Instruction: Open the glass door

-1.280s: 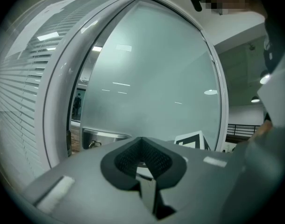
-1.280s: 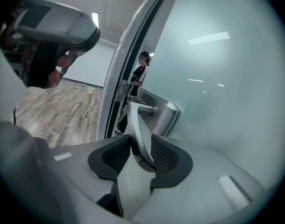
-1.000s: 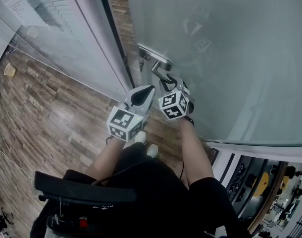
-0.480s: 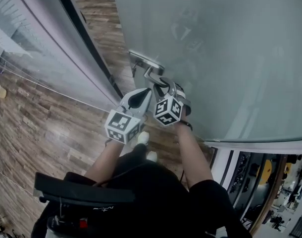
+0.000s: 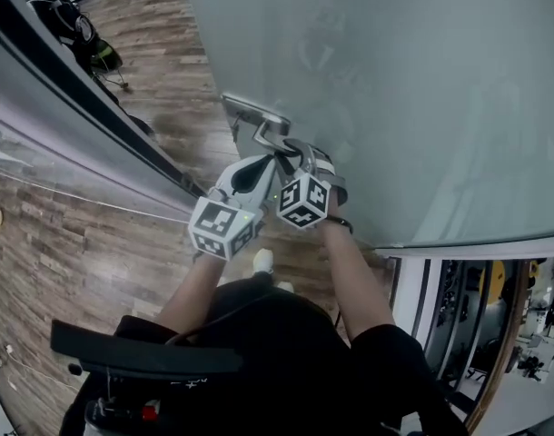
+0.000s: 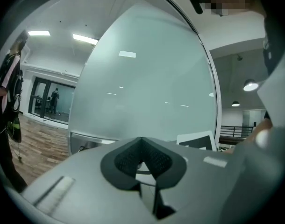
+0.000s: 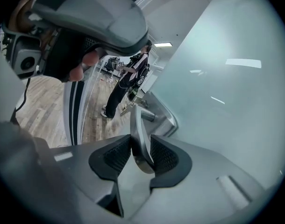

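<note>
The frosted glass door (image 5: 422,107) stands ajar on the right, its metal lever handle (image 5: 270,134) fixed to a steel lock plate (image 5: 248,110) at its edge. My right gripper (image 5: 291,155) is shut on the lever. In the right gripper view the lever (image 7: 138,129) is pinched between both ribbed pads, with the lock plate (image 7: 165,118) just beyond. My left gripper (image 5: 266,165) hangs close beside the right one, left of the handle. Its jaws (image 6: 142,161) are shut on nothing and point at the glass door (image 6: 147,92).
A dark door frame and a fixed glass panel (image 5: 68,107) run diagonally on the left. Wooden floor (image 5: 77,243) shows through the gap, with bags (image 5: 82,39) lying beyond. A person (image 7: 126,85) stands past the doorway. My own shoes (image 5: 263,260) are below the grippers.
The door has swung further from the frame, so the gap at its edge is wider. Both grippers moved along with the handle, the right one still shut on it.
</note>
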`<state>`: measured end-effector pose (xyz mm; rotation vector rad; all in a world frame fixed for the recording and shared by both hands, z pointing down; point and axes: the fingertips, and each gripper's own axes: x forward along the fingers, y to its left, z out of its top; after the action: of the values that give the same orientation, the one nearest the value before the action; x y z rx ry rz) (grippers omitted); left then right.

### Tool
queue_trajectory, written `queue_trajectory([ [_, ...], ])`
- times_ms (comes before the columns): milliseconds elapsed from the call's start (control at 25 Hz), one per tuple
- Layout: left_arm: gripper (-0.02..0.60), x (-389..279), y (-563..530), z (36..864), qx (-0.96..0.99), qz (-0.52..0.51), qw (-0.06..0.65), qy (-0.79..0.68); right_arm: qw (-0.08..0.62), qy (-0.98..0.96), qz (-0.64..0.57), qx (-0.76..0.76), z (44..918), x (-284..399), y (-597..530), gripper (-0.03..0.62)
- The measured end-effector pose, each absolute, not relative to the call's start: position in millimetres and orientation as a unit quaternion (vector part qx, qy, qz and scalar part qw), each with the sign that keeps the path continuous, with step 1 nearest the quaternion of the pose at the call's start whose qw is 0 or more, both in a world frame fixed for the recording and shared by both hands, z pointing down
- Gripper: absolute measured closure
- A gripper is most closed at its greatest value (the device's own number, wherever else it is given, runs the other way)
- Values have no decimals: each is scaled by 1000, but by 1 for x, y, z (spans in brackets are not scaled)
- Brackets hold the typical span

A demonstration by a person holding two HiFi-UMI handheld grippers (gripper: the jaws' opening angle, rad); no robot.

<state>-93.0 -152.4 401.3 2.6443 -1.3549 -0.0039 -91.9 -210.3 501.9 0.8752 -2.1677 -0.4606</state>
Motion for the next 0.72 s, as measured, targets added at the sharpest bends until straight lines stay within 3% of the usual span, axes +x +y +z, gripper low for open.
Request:
queue_trajectory([
  [720, 583, -65, -194, 410, 921, 9, 91, -378, 369, -834, -176, 371, 498, -66, -278, 471],
])
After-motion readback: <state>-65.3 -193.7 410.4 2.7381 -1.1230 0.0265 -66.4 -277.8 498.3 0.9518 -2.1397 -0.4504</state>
